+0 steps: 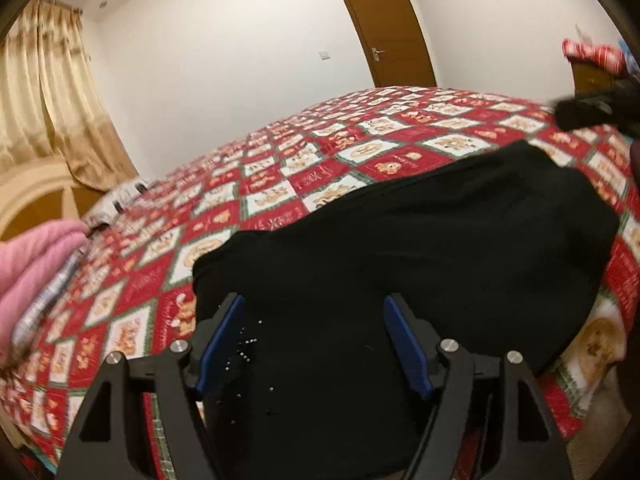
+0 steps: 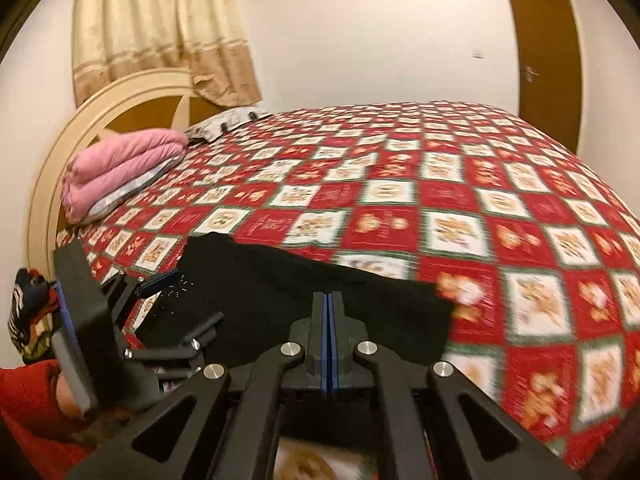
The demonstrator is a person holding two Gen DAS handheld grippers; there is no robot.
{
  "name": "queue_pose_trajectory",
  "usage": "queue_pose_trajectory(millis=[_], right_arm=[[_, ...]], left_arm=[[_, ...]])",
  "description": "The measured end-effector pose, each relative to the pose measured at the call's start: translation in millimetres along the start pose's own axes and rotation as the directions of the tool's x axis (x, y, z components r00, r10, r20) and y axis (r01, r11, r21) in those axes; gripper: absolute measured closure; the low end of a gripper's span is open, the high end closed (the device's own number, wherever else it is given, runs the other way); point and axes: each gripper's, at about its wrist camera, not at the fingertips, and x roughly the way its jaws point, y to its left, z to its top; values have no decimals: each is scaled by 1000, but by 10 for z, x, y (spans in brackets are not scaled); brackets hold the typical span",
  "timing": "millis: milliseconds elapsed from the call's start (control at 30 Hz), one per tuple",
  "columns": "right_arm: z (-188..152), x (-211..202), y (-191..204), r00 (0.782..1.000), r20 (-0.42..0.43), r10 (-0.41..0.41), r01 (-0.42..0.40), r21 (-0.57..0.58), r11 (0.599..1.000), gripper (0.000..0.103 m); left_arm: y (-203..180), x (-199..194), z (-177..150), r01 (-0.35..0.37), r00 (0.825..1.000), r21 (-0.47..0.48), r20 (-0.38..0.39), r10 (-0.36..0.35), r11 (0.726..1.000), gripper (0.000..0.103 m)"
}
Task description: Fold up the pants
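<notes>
- The black pants [image 1: 400, 248] lie bunched on the near part of the red patchwork bedspread [image 1: 280, 168].
- The left gripper [image 1: 316, 344] hangs above them, jaws wide, nothing between.
- The right gripper [image 2: 329, 320] is fully closed and empty.
- A folded pink blanket [image 2: 120, 168] sits by the headboard [image 2: 60, 148].

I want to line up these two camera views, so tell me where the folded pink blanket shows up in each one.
Left wrist view: the folded pink blanket sits at the far left edge, blurred and cut off by the frame.
Right wrist view: it lies in the upper left, on the red quilt by the headboard.
Shared landmark: the brown door.
</notes>
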Motion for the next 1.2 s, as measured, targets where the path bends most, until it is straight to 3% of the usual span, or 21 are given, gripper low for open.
queue_pose_trajectory(millis=[100, 133, 167, 233, 267, 333, 433, 533, 667, 767, 800, 900, 1067, 1200], right_arm=[[-206, 320, 44, 994, -92, -68, 66, -21, 998, 102], [-333, 458, -59, 983, -152, -100, 100, -8, 995, 102], [-471, 489, -195, 988, -145, -45, 52, 41, 998, 102], [-596, 371, -347, 998, -54, 45, -39, 104, 994, 102], [-608, 365, -402, 996, -61, 68, -60, 133, 989, 102], [-515, 359, -396, 993, -102, 61, -44, 162, 986, 102], [-290, 297, -136, 995, -97, -8, 14, 65, 998, 101], [40, 297, 168, 992, -55, 110, -111, -18, 994, 101], [438, 669, 692, 962, -96, 257, -266, -93, 959, 101], [557, 1085, 1089, 926, -210, 314, -351, -170, 921, 101], [574, 1276, 1211, 909, -266, 321, -374, -179, 910, 101], [501, 1953, 1424, 884, -423, 200, -312, -214, 926, 102], [654, 2249, 1466, 844, -477, 245, -337, -117, 934, 103], [723, 2351, 1498, 848, -461, 261, -344, -105, 933, 103]], left_arm=[[13, 6, -10, -6, 1000, 11, 9, 6, 1000, 25], [55, 29, -21, -8, 1000, -7, 3, 8, 1000, 19], [103, 49, -28, -4, 1000, -32, -6, 4, 999, 9], [211, 101, -59, 17, 999, -100, -34, -21, 995, 3], [267, 118, -75, 43, 998, -142, -45, -50, 989, 2], [382, 138, -96, 85, 992, -216, -72, -102, 973, 2], [427, 14, -131, 56, 996, -206, -60, -69, 977, 3], [470, -98, -213, -7, 999, -194, -34, 0, 981, 3], [572, 121, -306, 6, 993, -271, -114, -39, 962, 2], [665, 209, -428, 45, 986, -427, -127, -109, 903, 2], [651, 204, -436, 39, 987, -426, -123, -100, 904, 2], [535, 176, -429, 11, 992, -378, -112, -57, 926, 3], [430, 123, -425, 9, 995, -351, -86, -42, 936, 18], [392, 100, -421, -5, 997, -350, -77, -24, 937, 20]])
